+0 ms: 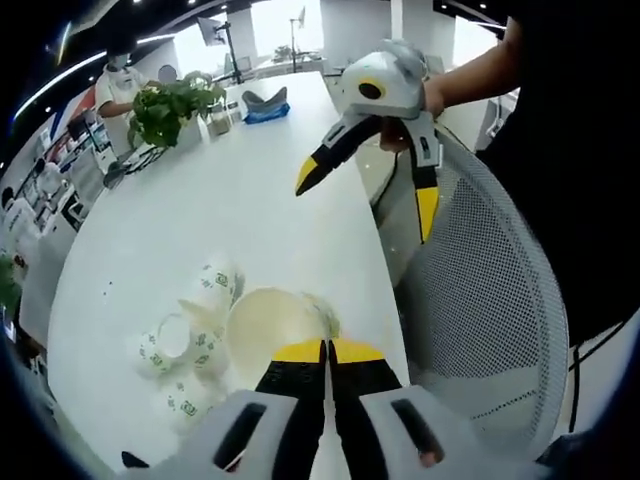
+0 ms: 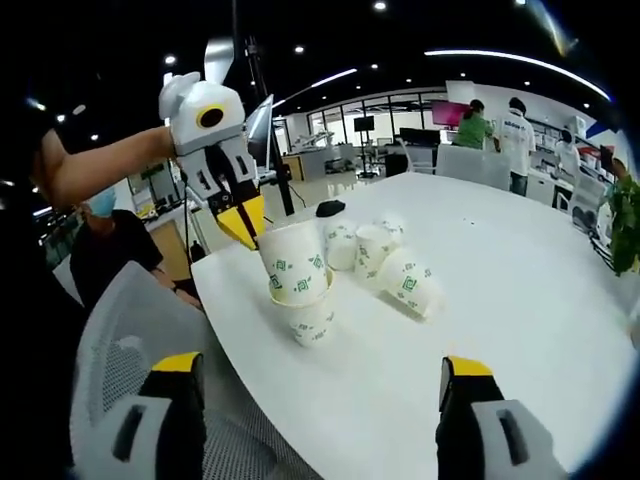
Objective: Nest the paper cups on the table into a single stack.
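One paper cup [image 2: 296, 262] pinched by the left tool [image 2: 243, 220] above another, right tool [image 2: 318, 400] spread, well apart.

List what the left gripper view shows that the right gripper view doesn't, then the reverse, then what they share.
Left gripper view: the open inside of the held paper cup, and a blue item far down the table.
Right gripper view: that cup's green-printed outside, a black object beyond the cups, and people standing in the background.
Both: the left gripper shut on the cup's rim, the right gripper open, loose paper cups, the mesh chair.
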